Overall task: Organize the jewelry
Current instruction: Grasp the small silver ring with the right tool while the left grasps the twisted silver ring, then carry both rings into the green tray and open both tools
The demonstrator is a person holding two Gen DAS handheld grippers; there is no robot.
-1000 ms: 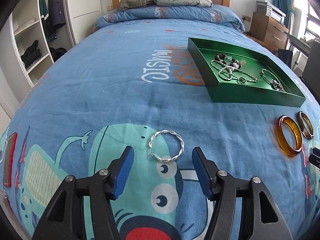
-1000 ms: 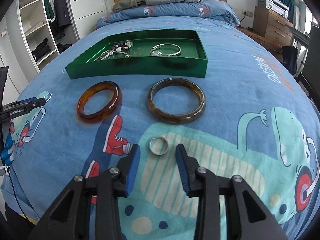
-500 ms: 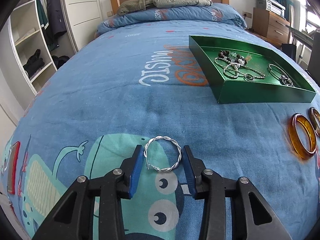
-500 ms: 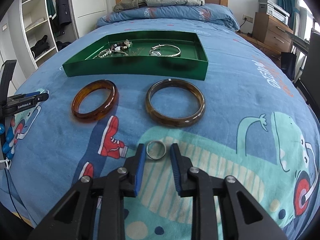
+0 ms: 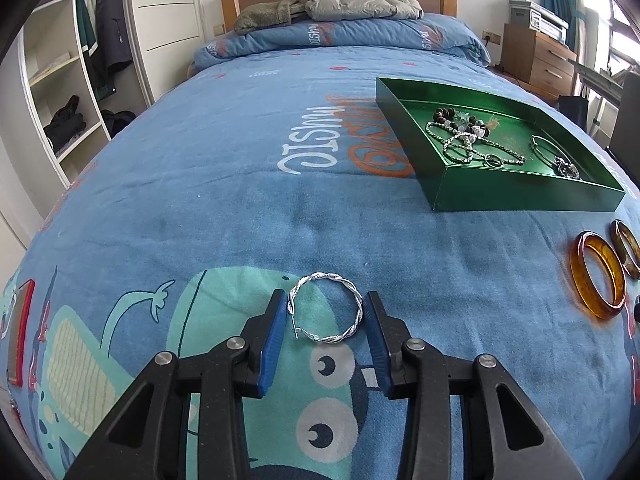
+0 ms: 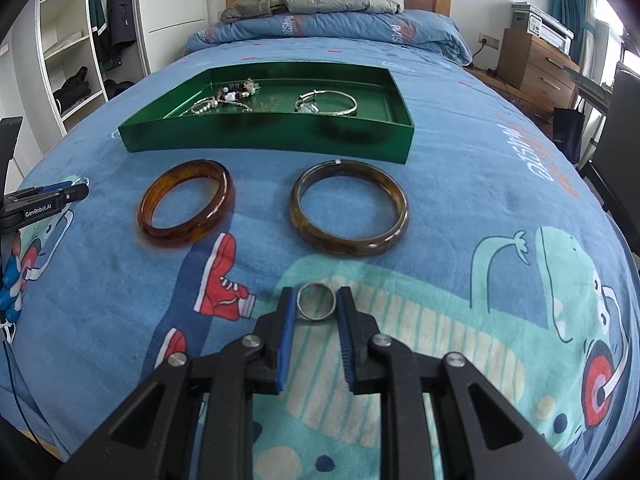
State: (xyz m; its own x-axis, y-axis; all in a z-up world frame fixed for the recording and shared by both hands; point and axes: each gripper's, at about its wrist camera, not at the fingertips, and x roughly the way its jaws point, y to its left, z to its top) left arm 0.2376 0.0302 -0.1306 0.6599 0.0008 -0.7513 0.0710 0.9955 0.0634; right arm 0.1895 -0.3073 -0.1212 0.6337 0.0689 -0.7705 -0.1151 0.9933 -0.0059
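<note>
Left wrist view: the left tool [image 5: 325, 312] points down at a bed [image 5: 240, 184] covered by a blue cartoon-print quilt, its two blue pads [image 5: 274, 328] pressed against opposite sides of a twisted silver hoop [image 5: 326, 307] that lies flat on the quilt between them; the tool is closed on the hoop. Ahead and to the right sits a green tray [image 5: 516, 196] holding a beaded bracelet [image 5: 460, 117], silver chains [image 5: 468, 148] and a thin silver bangle [image 5: 554, 154]. An amber bangle [image 5: 598, 276] lies on the quilt just below the tray's near wall, with a darker brown bangle [image 5: 628, 248] beside it at the frame's right edge. Right wrist view: the right tool [image 6: 316, 308] points down at the same quilt, its jaws closing on a small silver ring [image 6: 316, 301] that lies flat between the pads, which meet the ring's sides. Beyond the ring lie the amber bangle [image 6: 186, 209] to the left and the brown bangle [image 6: 350, 208] to the right, apart from each other and both just in front of the green tray [image 6: 264, 146]. The left tool [image 6: 44, 204] appears at the left edge of this view, low over the quilt. A folded jacket [image 6: 312, 0] rests on the pillow at the headboard.
</note>
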